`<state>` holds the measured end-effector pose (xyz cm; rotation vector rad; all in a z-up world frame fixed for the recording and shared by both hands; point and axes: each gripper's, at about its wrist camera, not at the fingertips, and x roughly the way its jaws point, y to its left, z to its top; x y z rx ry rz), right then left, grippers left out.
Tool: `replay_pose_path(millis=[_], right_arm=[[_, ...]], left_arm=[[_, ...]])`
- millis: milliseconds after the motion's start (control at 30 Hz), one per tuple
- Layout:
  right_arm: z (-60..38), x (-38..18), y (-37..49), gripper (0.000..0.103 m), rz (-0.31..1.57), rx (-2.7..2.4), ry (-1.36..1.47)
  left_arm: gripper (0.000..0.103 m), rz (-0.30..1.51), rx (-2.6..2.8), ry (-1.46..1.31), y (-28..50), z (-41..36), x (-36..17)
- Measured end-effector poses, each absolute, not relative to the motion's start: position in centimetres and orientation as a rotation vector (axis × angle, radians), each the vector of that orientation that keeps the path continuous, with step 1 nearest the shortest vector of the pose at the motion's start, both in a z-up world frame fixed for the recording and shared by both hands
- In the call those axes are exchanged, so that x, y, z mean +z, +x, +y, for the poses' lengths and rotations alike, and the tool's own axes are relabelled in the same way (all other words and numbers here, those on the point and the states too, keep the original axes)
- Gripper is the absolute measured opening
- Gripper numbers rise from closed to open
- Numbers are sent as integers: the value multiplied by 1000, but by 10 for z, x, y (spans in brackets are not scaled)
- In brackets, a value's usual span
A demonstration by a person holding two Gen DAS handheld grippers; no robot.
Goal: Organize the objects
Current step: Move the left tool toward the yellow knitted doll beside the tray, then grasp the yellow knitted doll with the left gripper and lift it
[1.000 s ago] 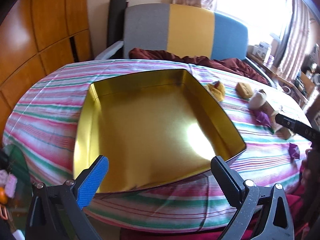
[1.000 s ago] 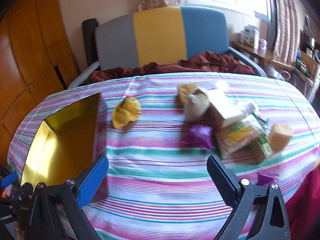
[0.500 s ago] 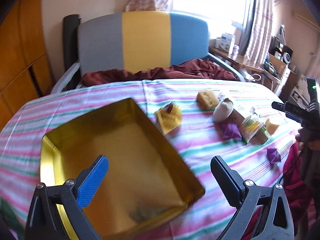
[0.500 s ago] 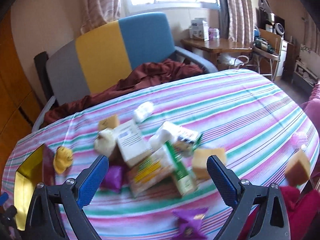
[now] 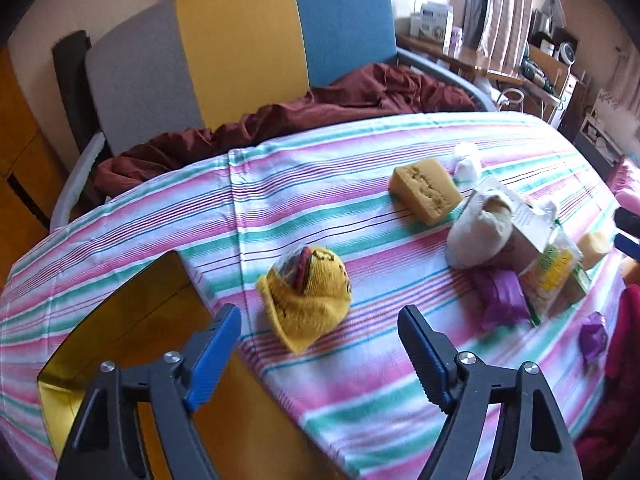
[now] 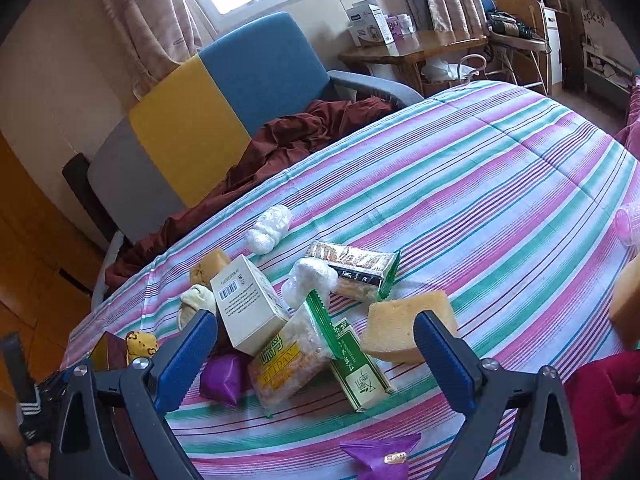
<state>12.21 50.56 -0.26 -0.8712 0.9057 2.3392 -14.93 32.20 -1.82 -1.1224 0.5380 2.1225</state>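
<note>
Left claw [image 5: 320, 344] shifted off tin [image 5: 120, 320], closing (empty).

You see a tricolour chair [image 5: 240, 40] holding a maroon blanket [image 5: 320, 108], and a cluttered wooden side table [image 6: 412, 46] by the curtains [image 6: 140, 20].

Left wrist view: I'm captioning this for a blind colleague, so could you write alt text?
The left gripper, jaws closing with nothing between them, hovers over a yellow knitted hat on a striped tablecloth. A gold tin sits at lower left; a sponge and packets lie to the right.
</note>
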Motion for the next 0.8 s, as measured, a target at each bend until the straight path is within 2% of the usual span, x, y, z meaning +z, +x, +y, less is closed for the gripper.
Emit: replay_pose_path(millis=[133, 200, 267, 300, 367, 533, 633, 800], right_arm=[[504, -3, 120, 101, 914, 2360, -885], [503, -3, 119, 101, 917, 2368, -893], [503, -3, 118, 101, 916, 2372, -898], [503, -3, 118, 101, 915, 2372, -898], [504, -3, 118, 101, 909, 2372, -893], [513, -2, 125, 101, 938, 2343, -849], [517, -4, 129, 100, 971, 2317, -840], [521, -7, 130, 99, 998, 2291, -855]], left_arm=[[80, 627, 2121, -1178, -170, 344, -43], [73, 648, 2115, -1217, -178, 351, -54], [48, 670, 2094, -1252, -183, 358, -64], [47, 683, 2096, -1255, -184, 361, -66], [37, 665, 2110, -1234, -180, 361, -62], [35, 511, 2056, -1178, -142, 352, -33], [35, 485, 2010, -1102, -96, 347, -18], [35, 462, 1894, -1105, -20, 339, -23]])
